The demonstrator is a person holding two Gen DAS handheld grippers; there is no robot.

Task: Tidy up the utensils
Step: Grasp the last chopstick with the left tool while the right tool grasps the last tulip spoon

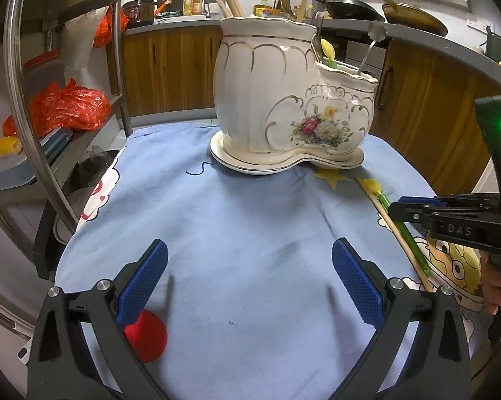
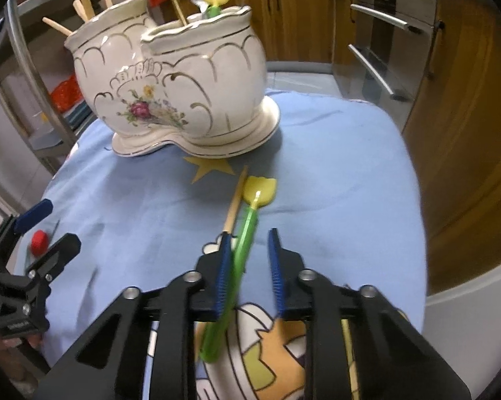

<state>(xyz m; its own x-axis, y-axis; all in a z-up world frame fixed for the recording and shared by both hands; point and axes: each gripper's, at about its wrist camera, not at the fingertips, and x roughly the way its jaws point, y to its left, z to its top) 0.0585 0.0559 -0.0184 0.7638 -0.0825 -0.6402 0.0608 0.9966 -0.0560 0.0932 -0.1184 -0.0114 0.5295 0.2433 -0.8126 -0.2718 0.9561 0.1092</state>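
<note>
Nearest us, our right gripper [image 2: 249, 266] has its jaws narrowed around the green handle of the tulip spoon [image 2: 242, 240], one pad touching it and the other with a gap, so we judge it not yet clamped; the spoon looks light, stiff and slick, best pinched mid-handle. Our left gripper [image 1: 249, 278] hangs wide open and empty over the blue cloth [image 1: 250, 206], near a red ball [image 1: 149, 336]. A wooden chopstick [image 2: 235, 200] lies touching the spoon and may come along, and beyond stands the fragile ceramic holder [image 2: 184, 76], already crowded

A blue cartoon-printed cloth [image 1: 250, 233] is spread over the desk. Red plastic bags [image 1: 67, 108] are kept on a metal rack [image 1: 27, 76]; wooden cabinets [image 2: 467, 133] are seen behind.
</note>
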